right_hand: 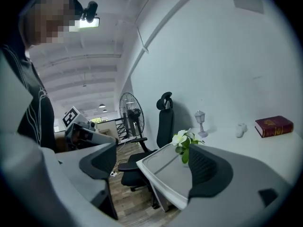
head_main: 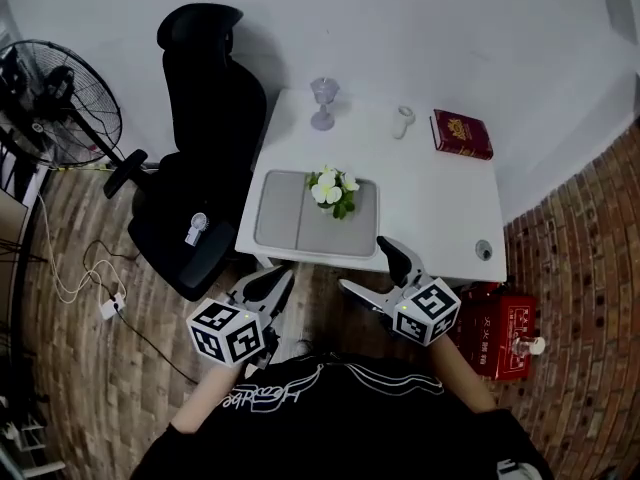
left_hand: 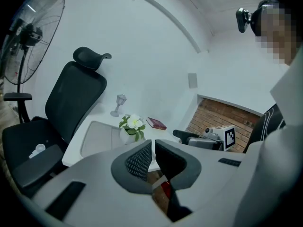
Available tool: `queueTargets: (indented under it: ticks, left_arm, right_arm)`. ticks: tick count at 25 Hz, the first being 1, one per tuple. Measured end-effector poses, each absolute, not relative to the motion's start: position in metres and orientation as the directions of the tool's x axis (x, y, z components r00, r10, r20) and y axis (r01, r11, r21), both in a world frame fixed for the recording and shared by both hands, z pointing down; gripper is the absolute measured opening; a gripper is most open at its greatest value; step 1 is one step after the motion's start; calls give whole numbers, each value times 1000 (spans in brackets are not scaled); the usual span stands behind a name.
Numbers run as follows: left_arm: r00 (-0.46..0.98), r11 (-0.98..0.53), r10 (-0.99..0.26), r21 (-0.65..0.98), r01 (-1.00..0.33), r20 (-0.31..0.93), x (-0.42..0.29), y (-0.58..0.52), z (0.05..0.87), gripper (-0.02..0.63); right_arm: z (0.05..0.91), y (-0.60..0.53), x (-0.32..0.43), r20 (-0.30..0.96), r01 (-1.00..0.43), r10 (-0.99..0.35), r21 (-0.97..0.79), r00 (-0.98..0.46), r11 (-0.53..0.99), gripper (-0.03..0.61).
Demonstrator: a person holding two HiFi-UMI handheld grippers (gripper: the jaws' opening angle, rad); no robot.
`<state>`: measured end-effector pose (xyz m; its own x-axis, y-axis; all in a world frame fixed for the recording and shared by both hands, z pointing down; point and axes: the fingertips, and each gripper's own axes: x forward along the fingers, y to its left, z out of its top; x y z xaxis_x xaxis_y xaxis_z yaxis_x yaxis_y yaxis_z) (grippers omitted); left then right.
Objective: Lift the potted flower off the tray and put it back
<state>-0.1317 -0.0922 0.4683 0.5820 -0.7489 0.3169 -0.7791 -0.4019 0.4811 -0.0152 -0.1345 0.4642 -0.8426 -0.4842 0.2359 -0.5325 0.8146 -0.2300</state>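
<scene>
While both tongs hang below the near edge of the white tabletop point(head_main: 440, 208), well apart from everything on it, the lift does not look begun, and the layout reads as a starting arrangement. That tabletop is the largest thing in view and is set against the wall. A black office chair point(head_main: 200, 138) stands just beside its left edge, probably pushed aside so the person can stand at the front. A standing fan point(head_main: 60, 98) is farther left.

On the near left part of the tabletop lies the grey tray point(head_main: 290, 223), its long side toward the person and so within reach of either arm. A red case point(head_main: 500, 333) sits on the floor near the right front corner, out of the way.

The left tongs point(head_main: 268, 280) are drawn nearly together, with only a slit between the pads, and they grip nothing. I judge them idle for now. The right tongs point(head_main: 368, 266) are spread wide and empty. Their own view shows the tray and plant far off between the jaws, which suggests this hand is lined up to take the pot.

A red book point(head_main: 461, 133) lies at the back right, clear of the working zone. The potted flower point(head_main: 333, 190) stands upright on the tray, at the far edge of its right half, with white blooms over a small pot. Behind it, near the wall, stand a stemmed glass ornament point(head_main: 323, 103) and a small white object point(head_main: 404, 120), neither in the likely path.
</scene>
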Motion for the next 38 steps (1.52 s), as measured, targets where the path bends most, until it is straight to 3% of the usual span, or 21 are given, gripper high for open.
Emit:
queueTargets:
  ticks: [15,29,38]
  left_arm:
    - [582,-397,-736,475,-785,347,-192,-130,489,46]
    - [531,-315,-751,495,-810,391,-208,-170,495,46]
    - [513,-298,-754,482,-824,411,-210,-194,495,46]
  right_arm:
    - [538,-234,-56,412,-739,-661,-46,-627,672,460]
    - [592,-286,-72,541,-737,-586,-97,-603,669,457]
    - [614,-296,-79,606,-714,-534,-82,-590,695,412]
